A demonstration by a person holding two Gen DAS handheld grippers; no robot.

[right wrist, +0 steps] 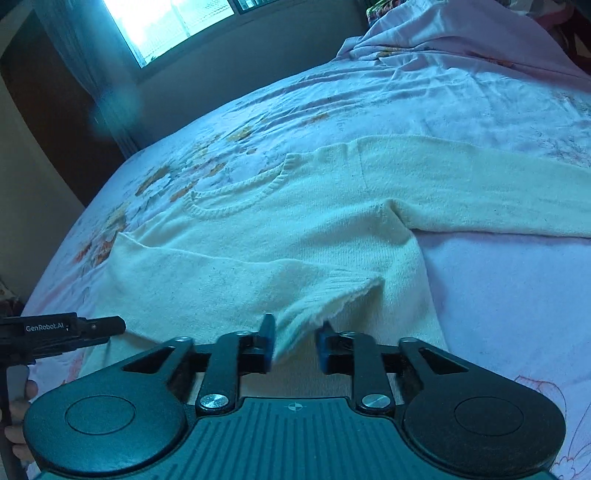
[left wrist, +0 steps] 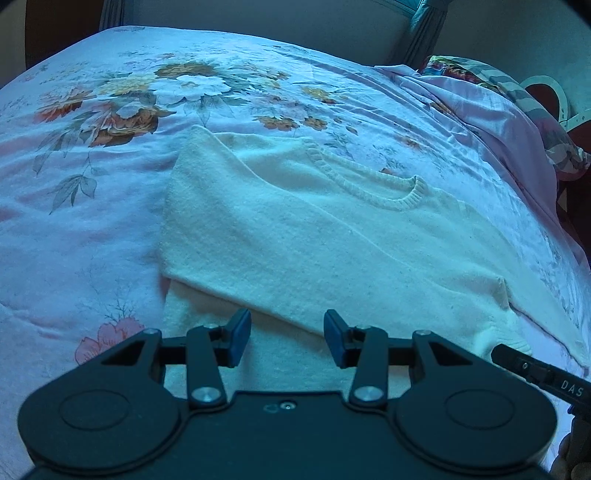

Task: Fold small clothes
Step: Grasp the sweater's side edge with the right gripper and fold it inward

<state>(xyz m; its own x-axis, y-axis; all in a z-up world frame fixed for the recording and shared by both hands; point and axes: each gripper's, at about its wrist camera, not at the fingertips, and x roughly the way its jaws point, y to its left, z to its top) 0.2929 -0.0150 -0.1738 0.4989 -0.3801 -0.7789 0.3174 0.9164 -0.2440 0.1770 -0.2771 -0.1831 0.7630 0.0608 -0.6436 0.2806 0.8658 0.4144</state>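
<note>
A cream knit sweater lies flat on the floral bedspread, its ribbed neckline toward the far side. One sleeve is folded across its body. My left gripper is open and empty just above the sweater's near part. In the right wrist view the sweater has its other sleeve stretched out to the right. My right gripper has its jaws partly apart, with the cuff of the folded sleeve lying between the blue pads. The cuff hangs slack.
A crumpled pink sheet and patterned pillow lie at the bed's far right. A window and curtain stand beyond the bed. The other gripper's tip shows at the edge of each view.
</note>
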